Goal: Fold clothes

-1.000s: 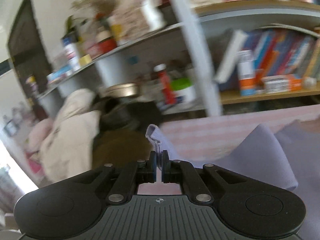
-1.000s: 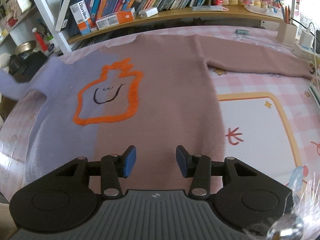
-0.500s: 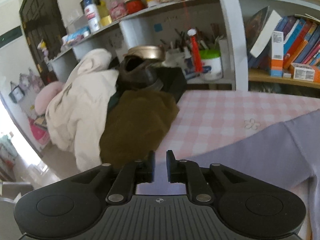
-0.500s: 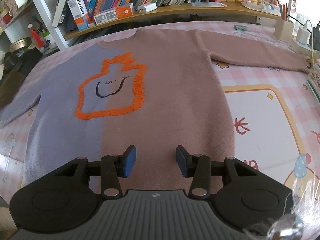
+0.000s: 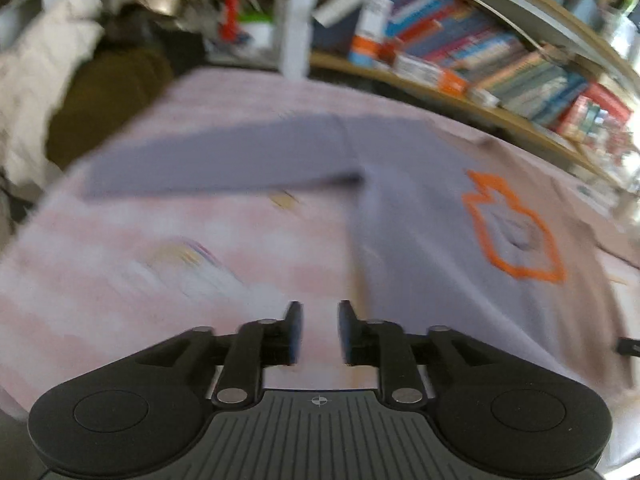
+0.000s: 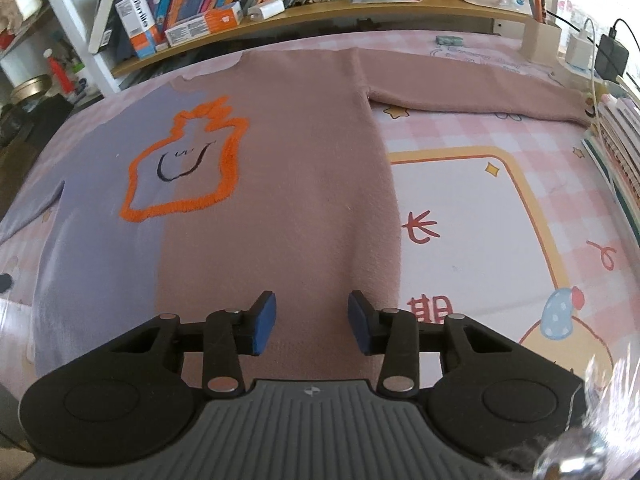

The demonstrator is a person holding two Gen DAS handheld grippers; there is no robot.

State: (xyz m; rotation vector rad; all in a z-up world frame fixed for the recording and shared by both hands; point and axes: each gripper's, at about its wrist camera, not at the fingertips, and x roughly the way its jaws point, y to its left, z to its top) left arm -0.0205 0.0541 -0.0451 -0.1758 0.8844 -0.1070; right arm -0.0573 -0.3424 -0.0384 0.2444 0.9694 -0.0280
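Note:
A sweater (image 6: 280, 184), half lilac and half dusty pink with an orange-outlined motif (image 6: 188, 168), lies spread flat on the pink checked tablecloth (image 6: 500, 208). Its pink sleeve (image 6: 472, 96) stretches out to the right. In the blurred left wrist view the lilac sleeve (image 5: 224, 156) lies straight out to the left of the sweater's body (image 5: 460, 240). My left gripper (image 5: 318, 330) is open and empty, hovering over bare cloth near the sweater's lower left side. My right gripper (image 6: 312, 326) stands open above the pink hem, holding nothing.
A bookshelf (image 6: 280, 12) full of books runs along the table's far edge. A pile of brown and cream clothing (image 5: 80, 92) sits at the far left. Chargers and a pen holder (image 6: 576, 44) stand at the far right, and stacked books (image 6: 616, 148) line the right edge.
My left gripper let go of the lilac sleeve, which now lies flat, then opened and swung right toward the sweater body. The right gripper stayed open over the hem.

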